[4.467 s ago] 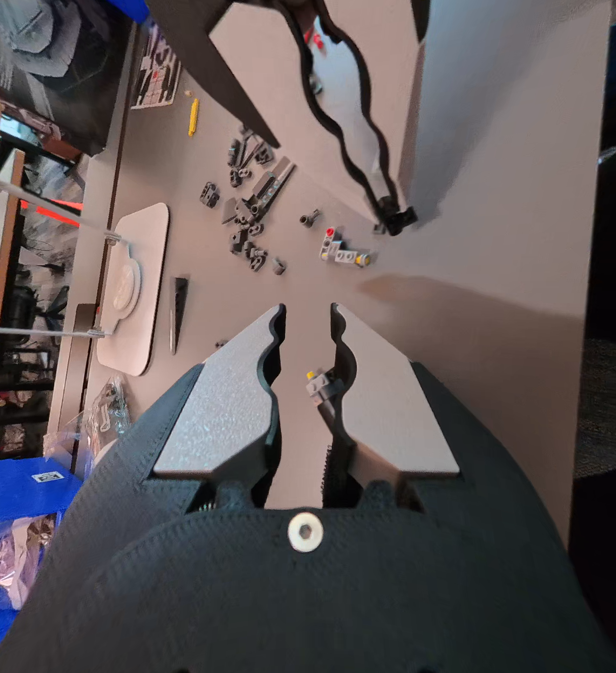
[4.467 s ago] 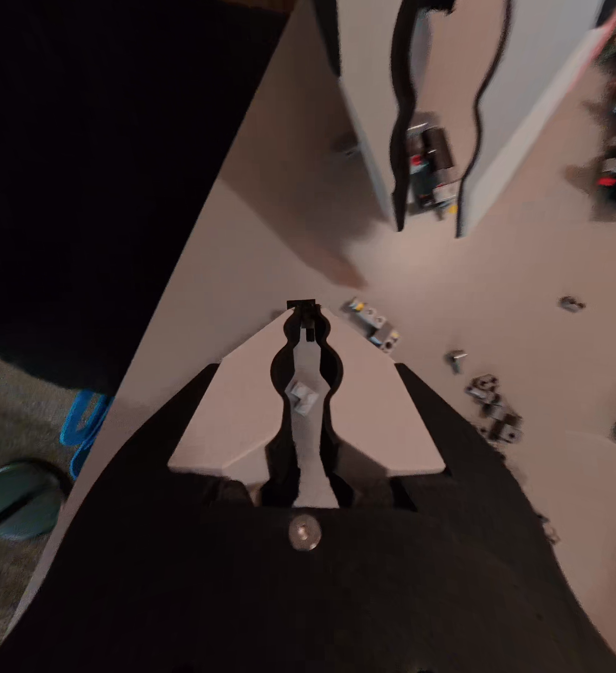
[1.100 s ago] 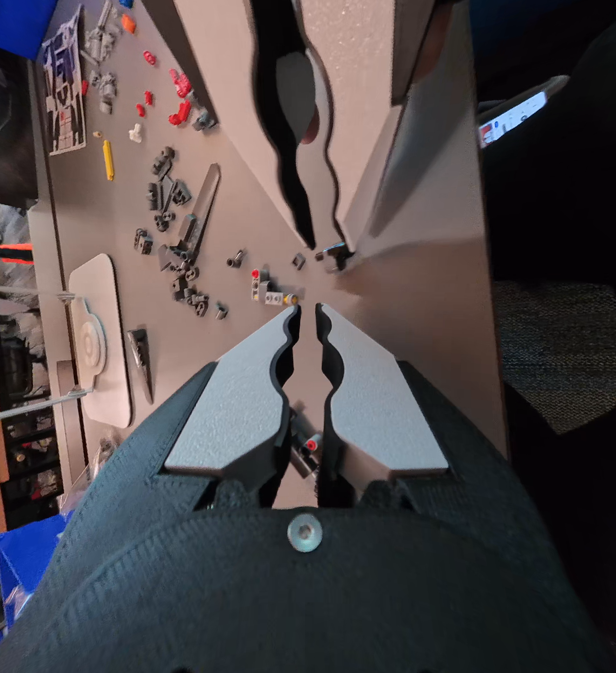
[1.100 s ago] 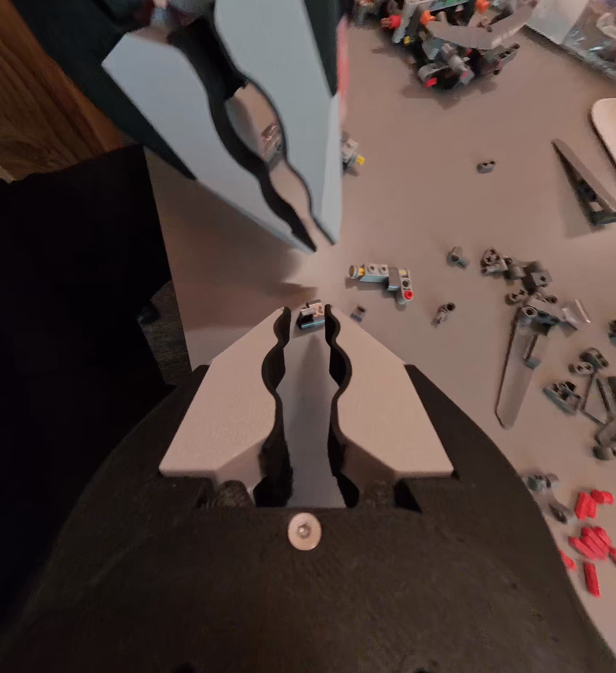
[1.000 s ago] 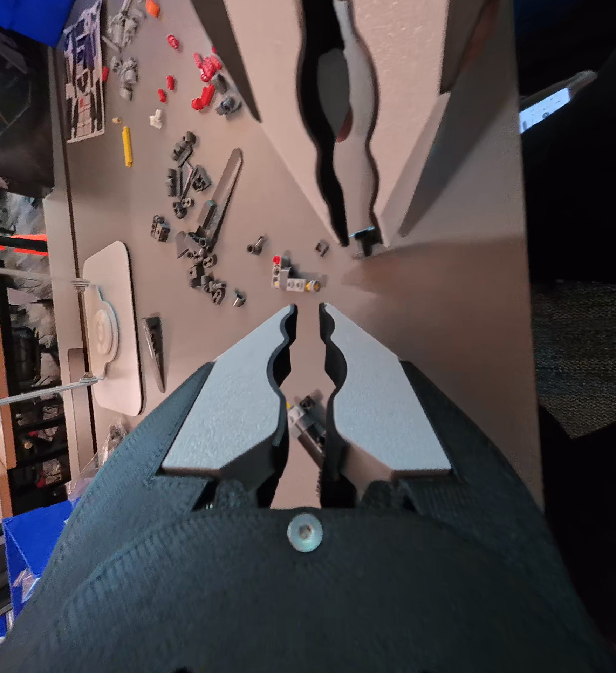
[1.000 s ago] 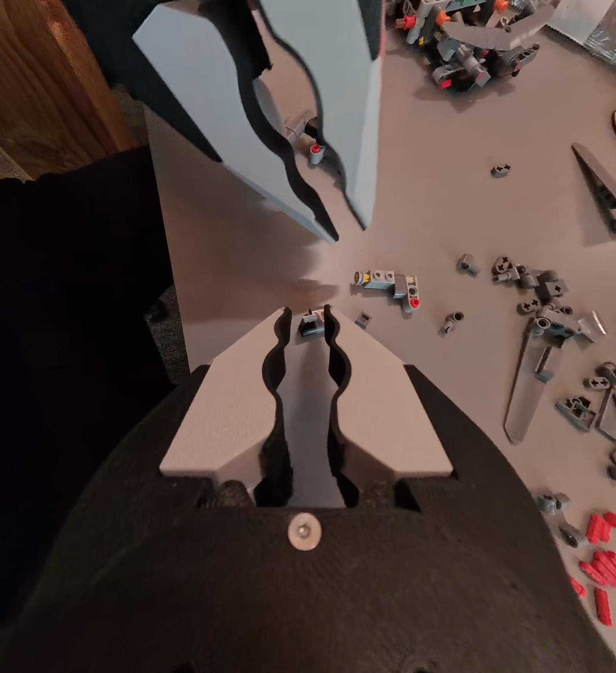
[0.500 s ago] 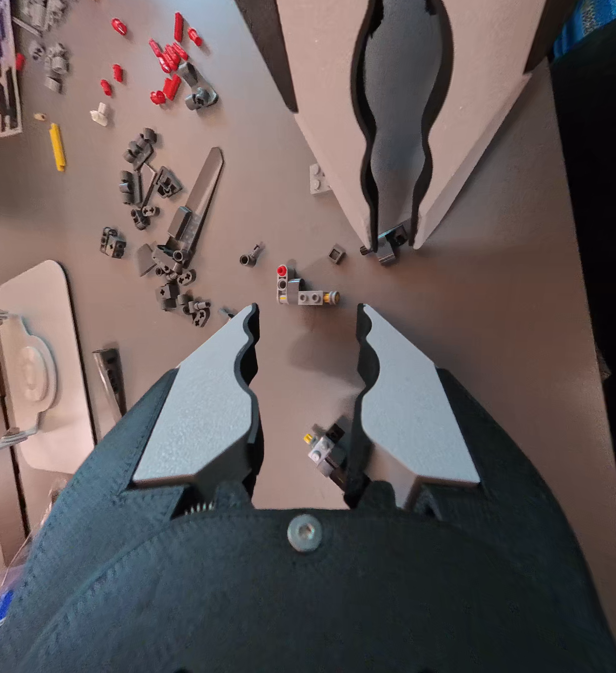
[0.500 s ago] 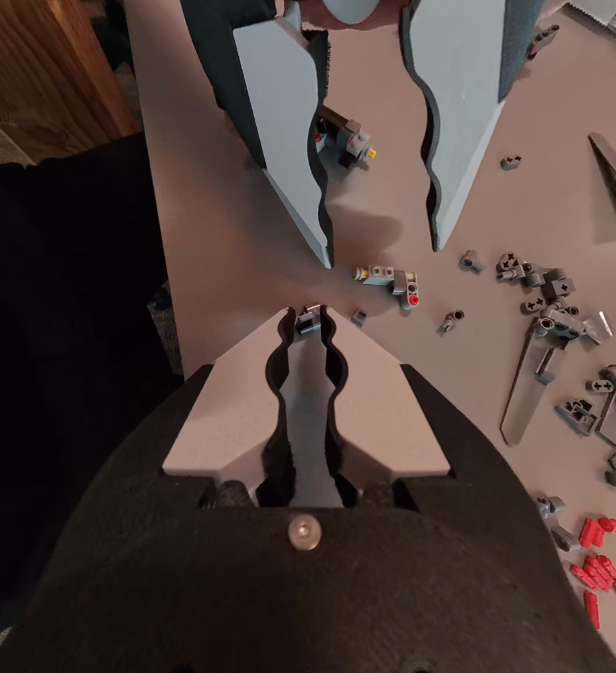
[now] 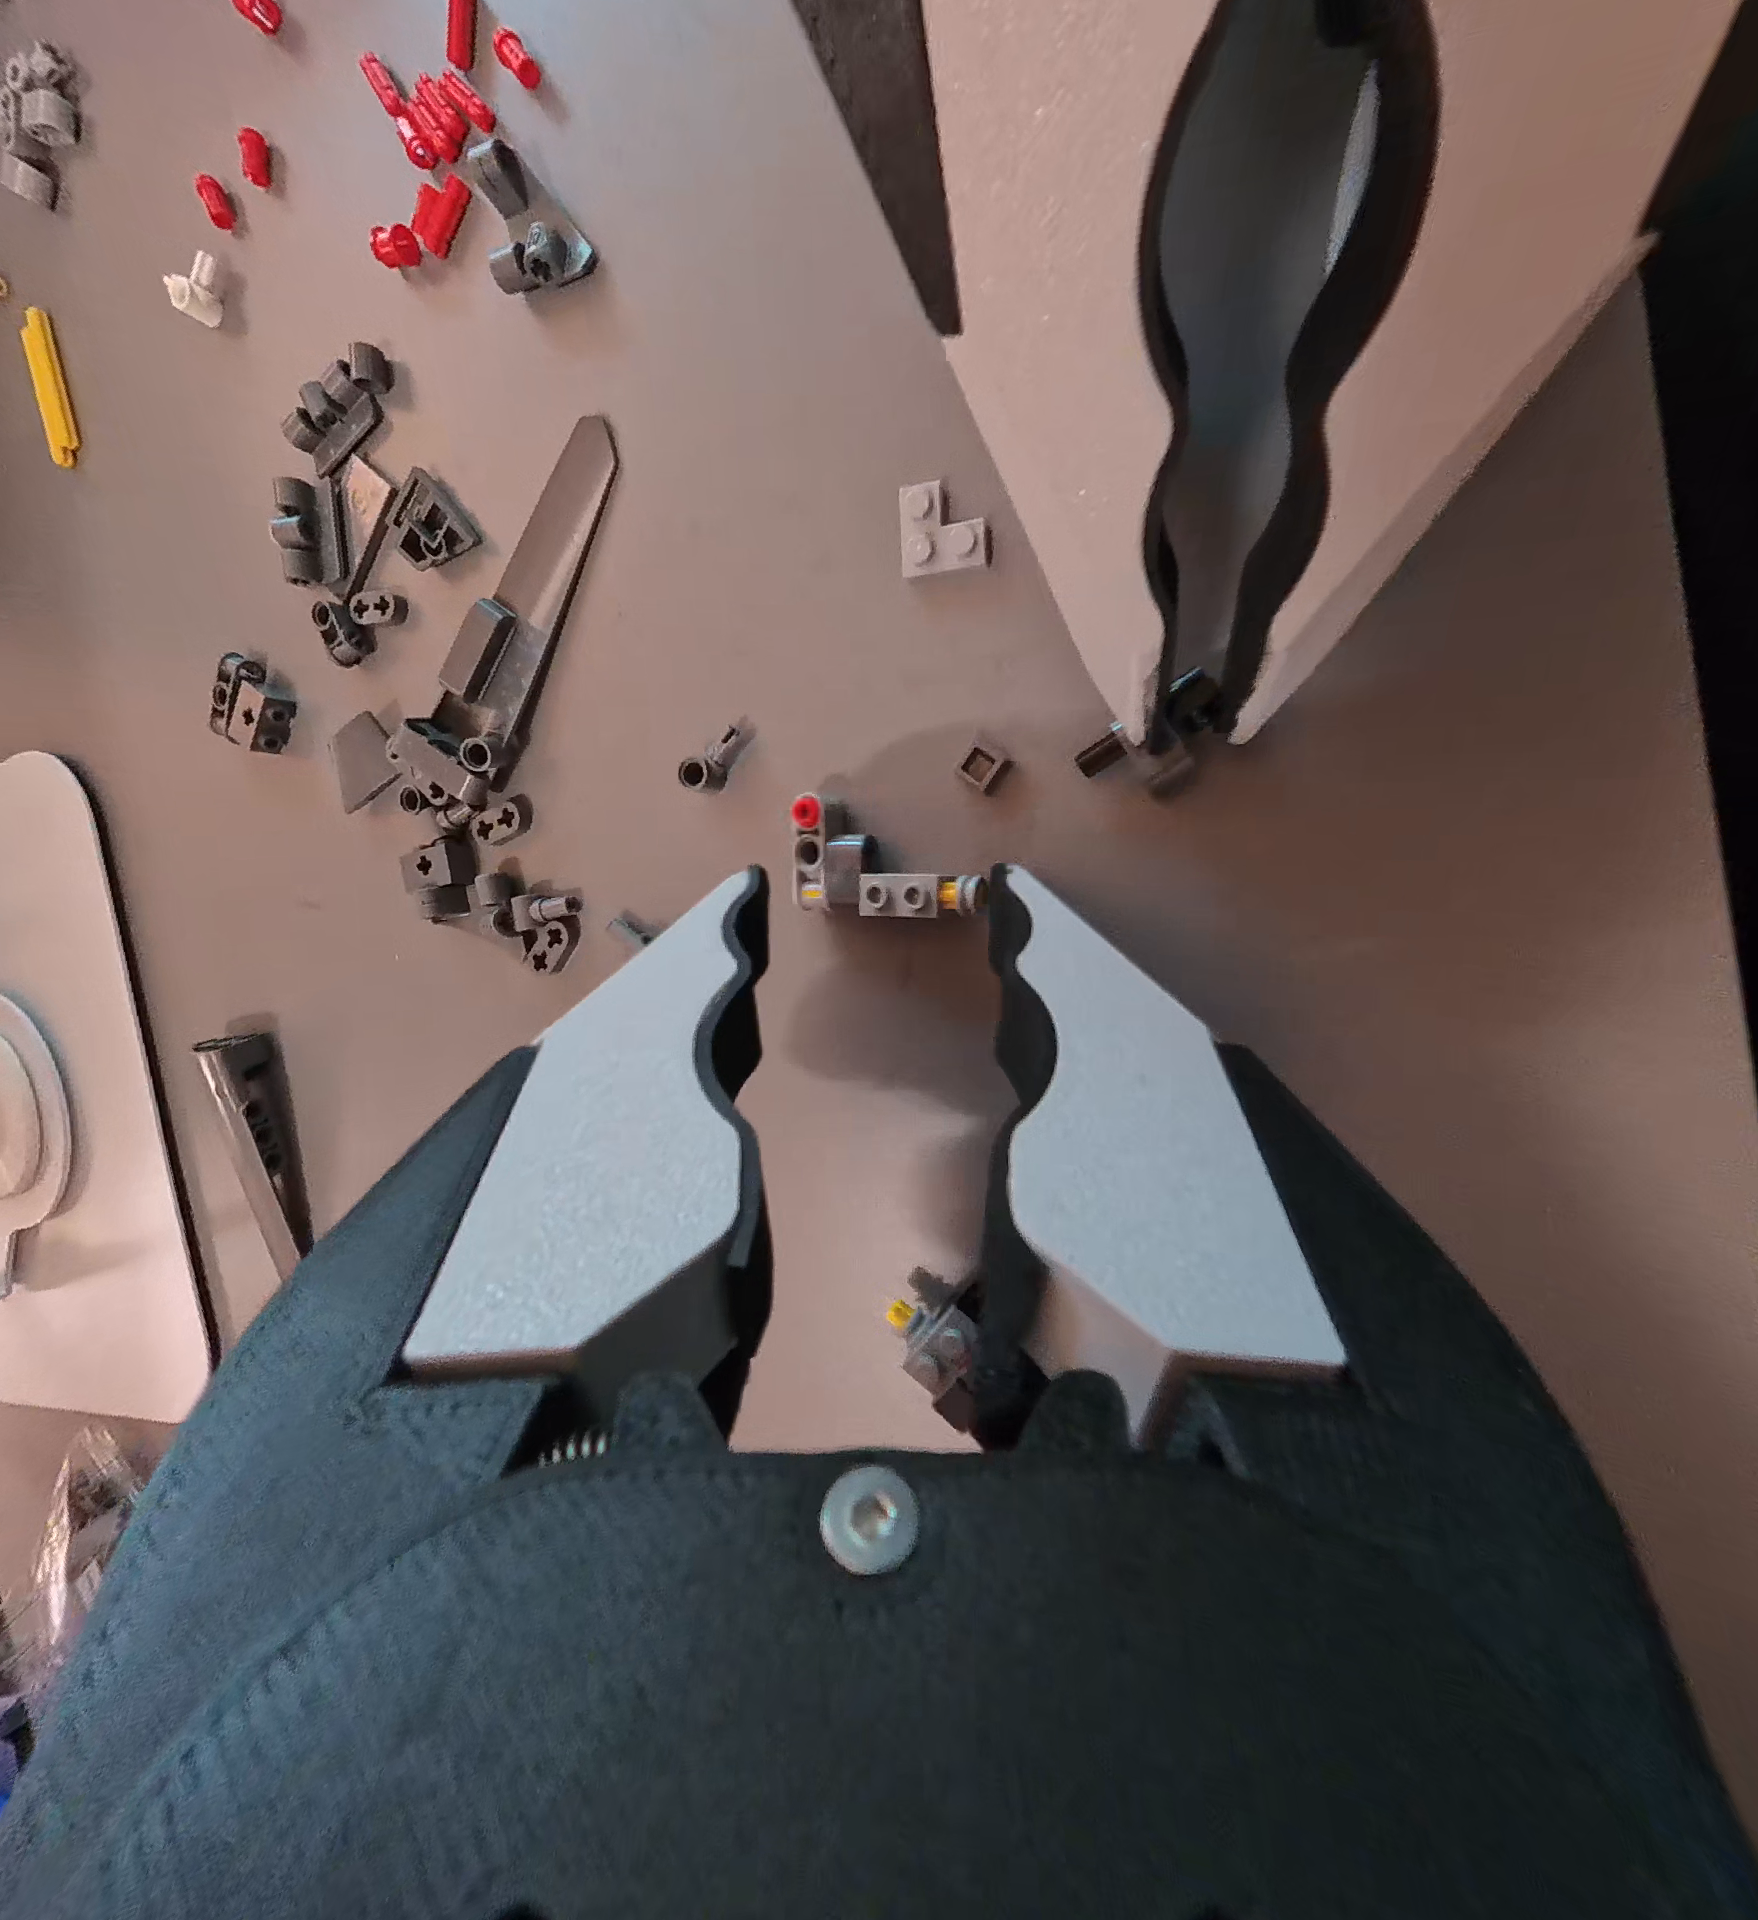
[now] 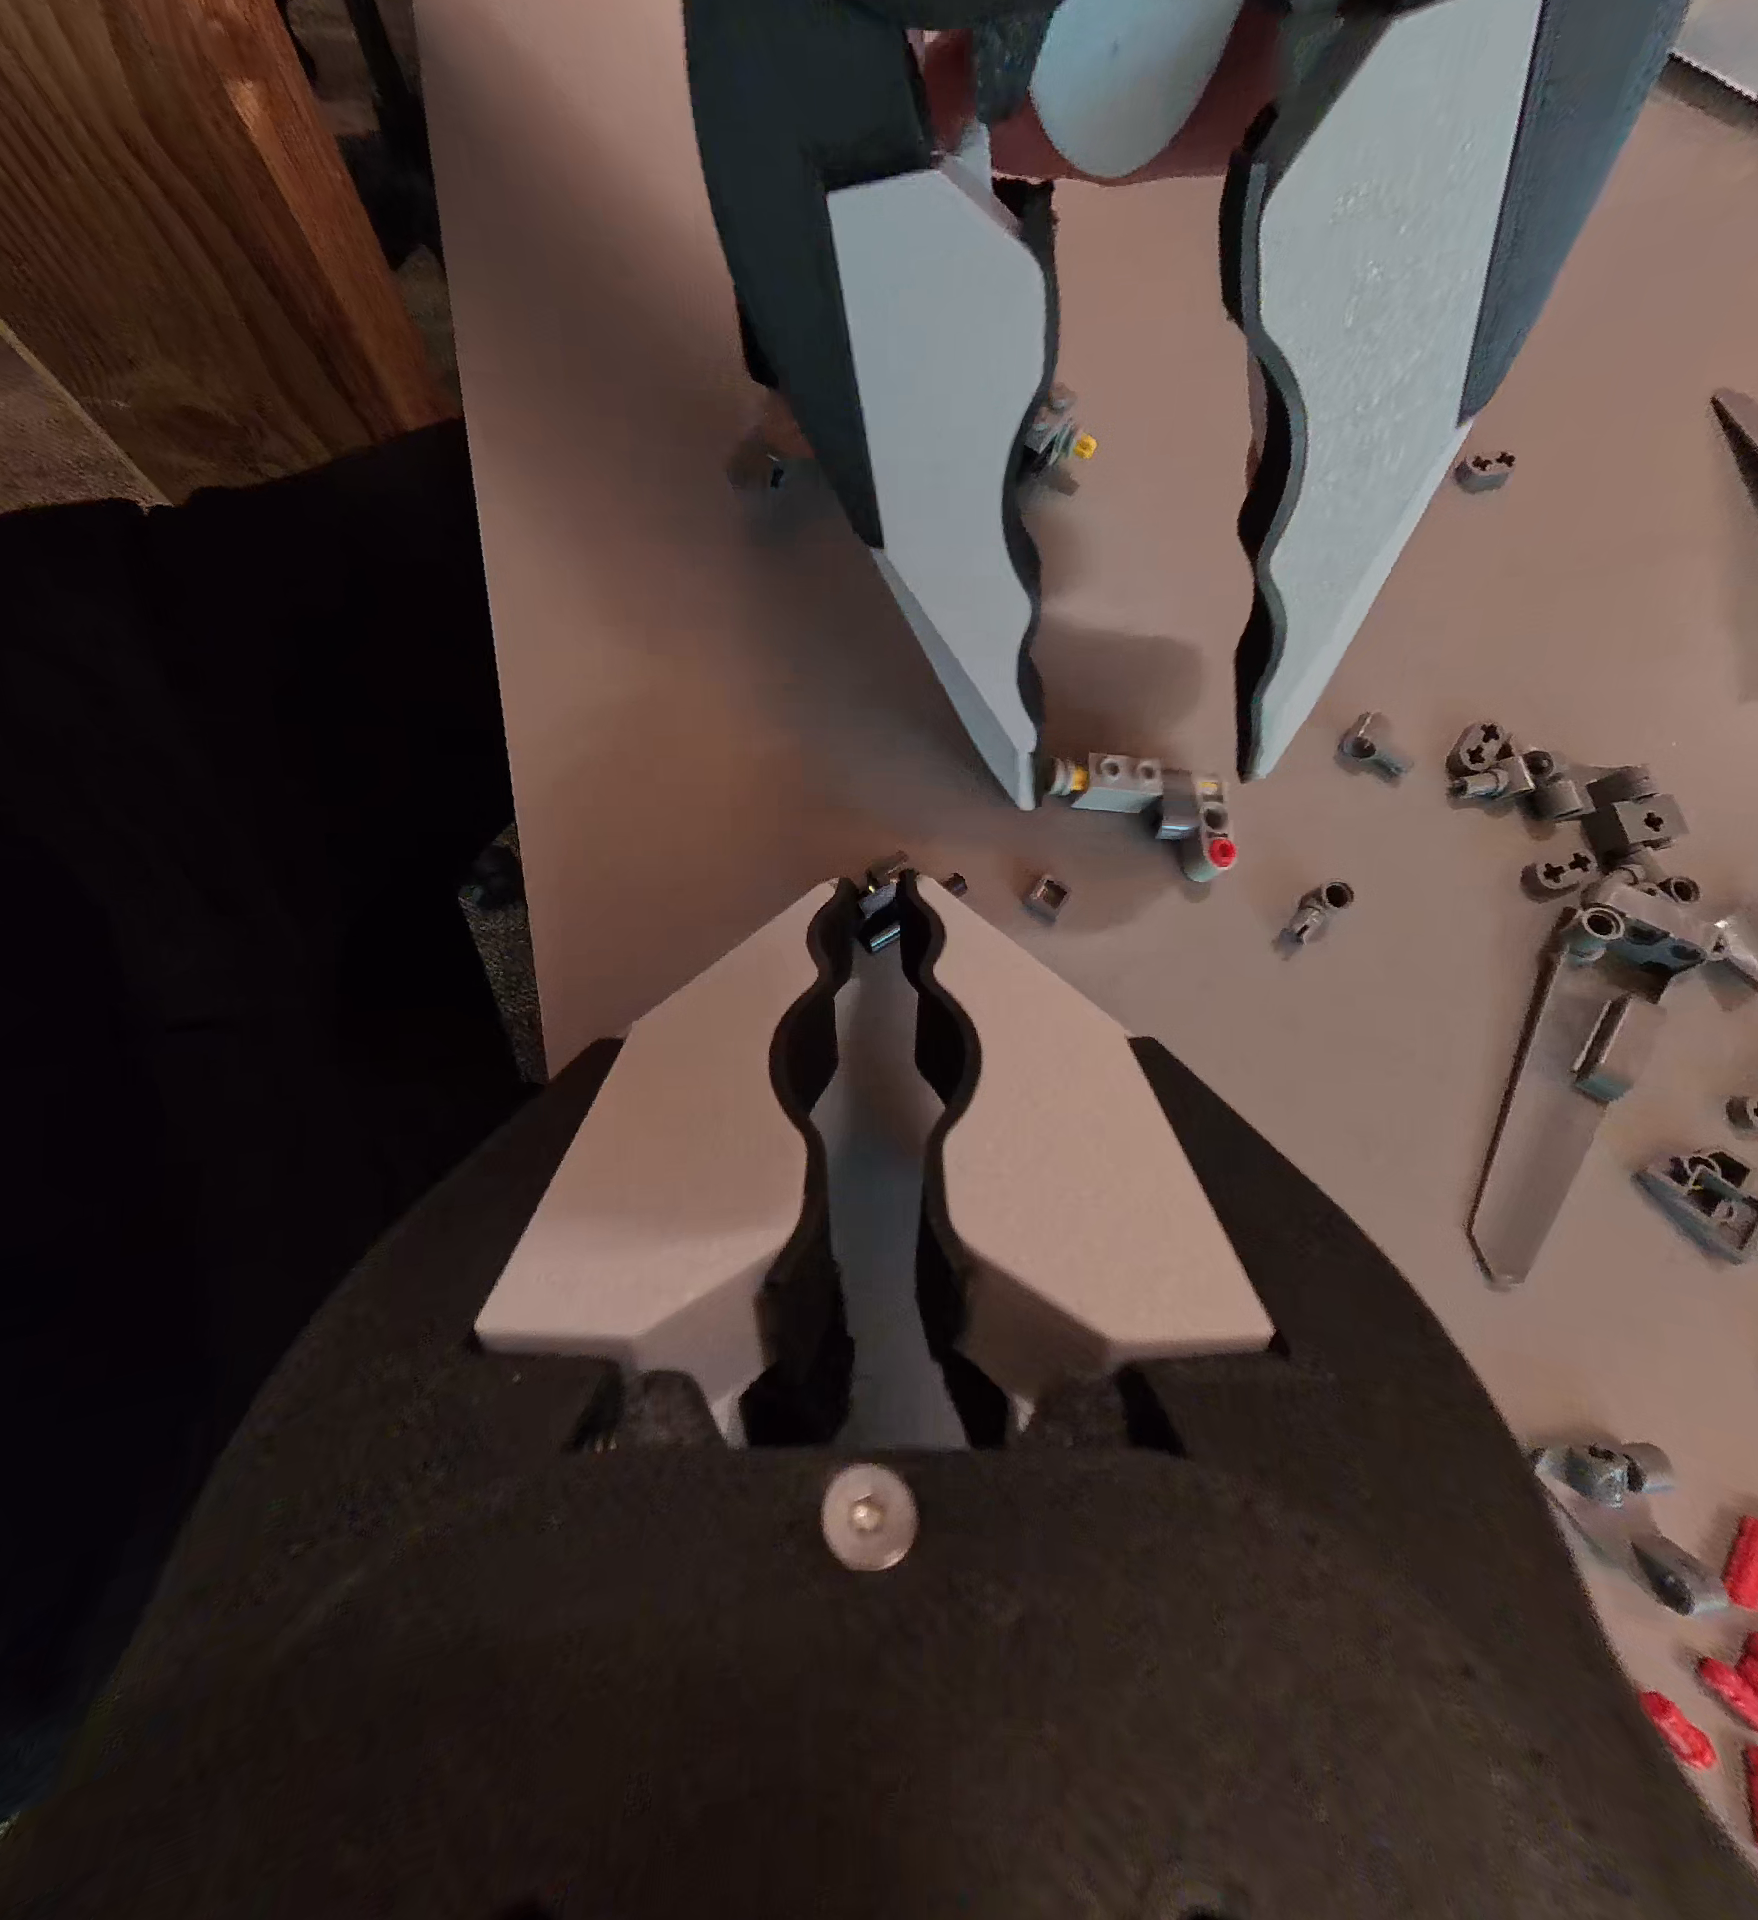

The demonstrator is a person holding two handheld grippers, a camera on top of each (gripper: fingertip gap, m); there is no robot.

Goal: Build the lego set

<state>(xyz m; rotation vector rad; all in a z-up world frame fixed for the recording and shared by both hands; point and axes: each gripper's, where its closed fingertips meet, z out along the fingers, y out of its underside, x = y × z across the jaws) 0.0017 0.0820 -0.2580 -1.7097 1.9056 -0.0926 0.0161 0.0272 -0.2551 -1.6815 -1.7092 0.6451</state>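
Claws over scattered bricks: right claw clamped on a small dark brick piece, left claw spread wide.
Left fingertips bracket the grey L-shaped assembly lying on the counter; close squarely across its length. Beyond lie loose grey parts and red pins.

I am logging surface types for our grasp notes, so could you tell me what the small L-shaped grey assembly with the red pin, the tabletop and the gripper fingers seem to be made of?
L-shaped grey assembly: likely moulded hard plastic, semi-gloss; studs, round holes, crisp edges.
Tabletop: smooth matt grey-brown sheet, perhaps laminate; even tone, soft shadows, no grain.
Fingers: probably printed plastic, light grey with a grainy, speckled face; a darker wavy lining, possibly rubber or foam.
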